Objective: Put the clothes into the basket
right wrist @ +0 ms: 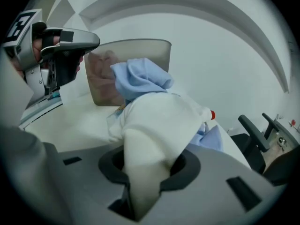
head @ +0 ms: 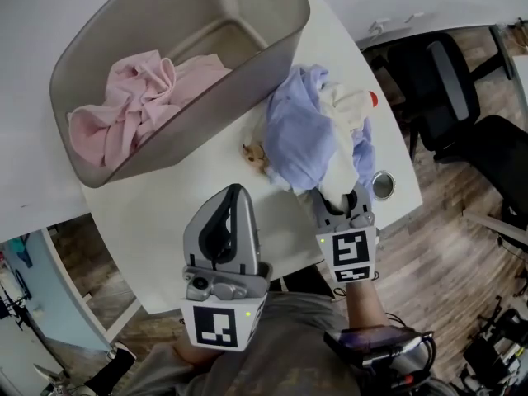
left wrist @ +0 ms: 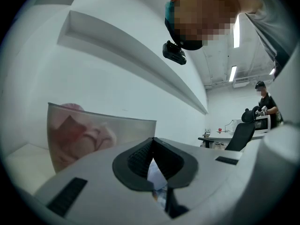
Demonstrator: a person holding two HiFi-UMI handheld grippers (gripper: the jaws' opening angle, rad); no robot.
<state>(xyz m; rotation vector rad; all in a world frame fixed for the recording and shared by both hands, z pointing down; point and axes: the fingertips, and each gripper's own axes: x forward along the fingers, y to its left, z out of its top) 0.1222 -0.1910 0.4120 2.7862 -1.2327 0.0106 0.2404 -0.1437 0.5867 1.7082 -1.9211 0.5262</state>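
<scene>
Cream garment (right wrist: 154,121) clamped between the closed jaws of the right gripper (right wrist: 147,168).
Blue clothes (head: 293,134) lie just beyond its jaws; the basket (head: 285,46), holding pink clothes (head: 132,106), stands ahead of the closed, empty left gripper (head: 233,192).

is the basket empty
No, a bunched pink garment lies inside the grey basket in the head view.

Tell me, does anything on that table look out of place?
Two things aren't laundry: a small round metal tin sits near the table edge beside the clothes pile, and a red-capped thing pokes out behind the white garment that the right tool grips.
</scene>
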